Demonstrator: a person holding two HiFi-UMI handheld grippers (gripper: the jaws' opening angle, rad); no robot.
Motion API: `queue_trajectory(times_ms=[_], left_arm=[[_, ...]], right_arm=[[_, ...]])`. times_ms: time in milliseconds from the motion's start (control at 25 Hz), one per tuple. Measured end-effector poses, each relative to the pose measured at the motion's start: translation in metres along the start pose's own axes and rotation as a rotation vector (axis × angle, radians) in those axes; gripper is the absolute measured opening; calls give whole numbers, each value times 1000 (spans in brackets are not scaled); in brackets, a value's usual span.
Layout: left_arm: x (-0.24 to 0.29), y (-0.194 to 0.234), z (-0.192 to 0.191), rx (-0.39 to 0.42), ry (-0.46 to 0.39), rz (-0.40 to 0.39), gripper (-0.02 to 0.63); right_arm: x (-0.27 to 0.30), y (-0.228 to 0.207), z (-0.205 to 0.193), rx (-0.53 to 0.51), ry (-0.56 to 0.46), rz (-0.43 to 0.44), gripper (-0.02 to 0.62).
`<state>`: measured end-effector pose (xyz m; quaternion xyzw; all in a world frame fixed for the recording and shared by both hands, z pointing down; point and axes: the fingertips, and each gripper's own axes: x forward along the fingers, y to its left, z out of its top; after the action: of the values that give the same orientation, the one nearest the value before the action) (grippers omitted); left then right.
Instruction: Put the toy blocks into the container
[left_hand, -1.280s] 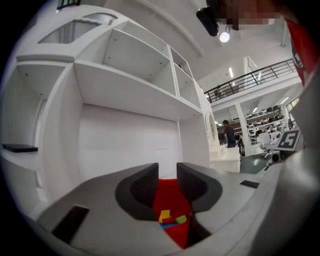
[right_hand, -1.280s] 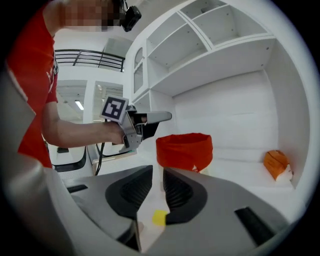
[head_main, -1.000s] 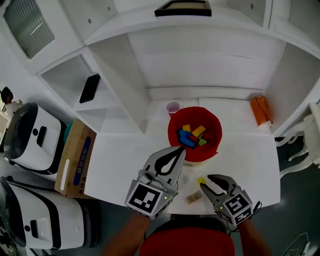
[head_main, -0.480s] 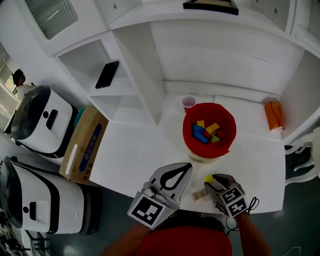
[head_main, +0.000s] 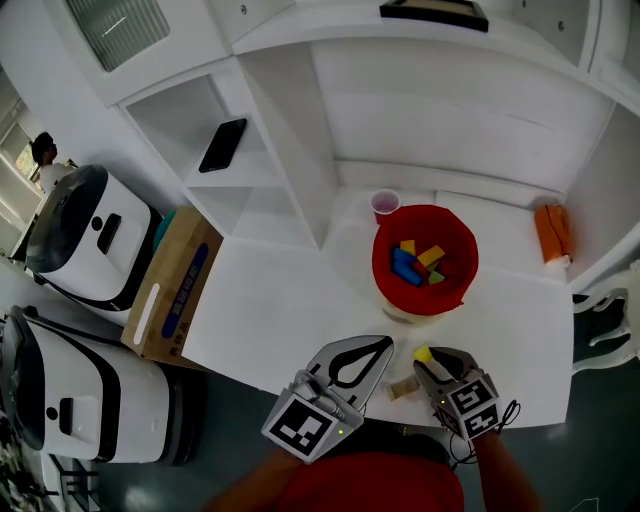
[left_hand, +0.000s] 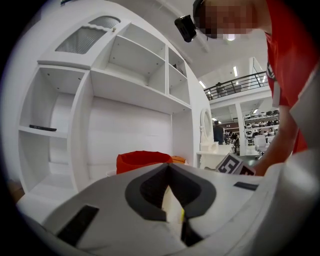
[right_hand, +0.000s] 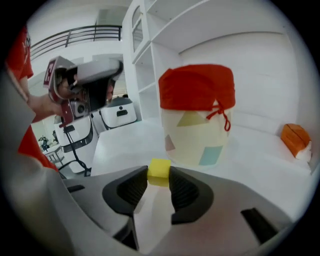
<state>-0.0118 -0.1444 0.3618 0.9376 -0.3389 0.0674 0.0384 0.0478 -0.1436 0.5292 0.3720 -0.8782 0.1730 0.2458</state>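
A red-lined fabric container (head_main: 386, 258) stands on the white table and holds several coloured blocks (head_main: 415, 263). In front of it my right gripper (head_main: 427, 360) has a small yellow block (head_main: 423, 354) between its fingertips. The jaws are closing, and in the right gripper view both pads touch the yellow block (right_hand: 159, 169) low over the table. A plain wooden block (head_main: 402, 388) lies just left of it. My left gripper (head_main: 382, 346) hovers shut and empty near the table's front edge, with the container (left_hand: 142, 161) ahead of it.
A pink cup (head_main: 384, 204) stands behind the container and an orange object (head_main: 552, 232) lies at the far right. A phone (head_main: 223, 144) rests on a shelf at left. A cardboard box (head_main: 170, 290) and white appliances (head_main: 70, 235) sit off the table's left side.
My right gripper went from wide open short of the yellow block to closed around it. The left gripper stayed shut and dropped back a little.
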Motion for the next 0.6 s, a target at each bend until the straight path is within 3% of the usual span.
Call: queue_trajectory(times_ms=[240, 600], left_arm=[[8, -5, -12, -24, -2, -16, 20], [26, -9, -7, -29, -33, -69, 20]], right_arm=[[-53, 6, 71, 48, -275, -13, 143], [-106, -8, 173, -25, -515, -103, 143]])
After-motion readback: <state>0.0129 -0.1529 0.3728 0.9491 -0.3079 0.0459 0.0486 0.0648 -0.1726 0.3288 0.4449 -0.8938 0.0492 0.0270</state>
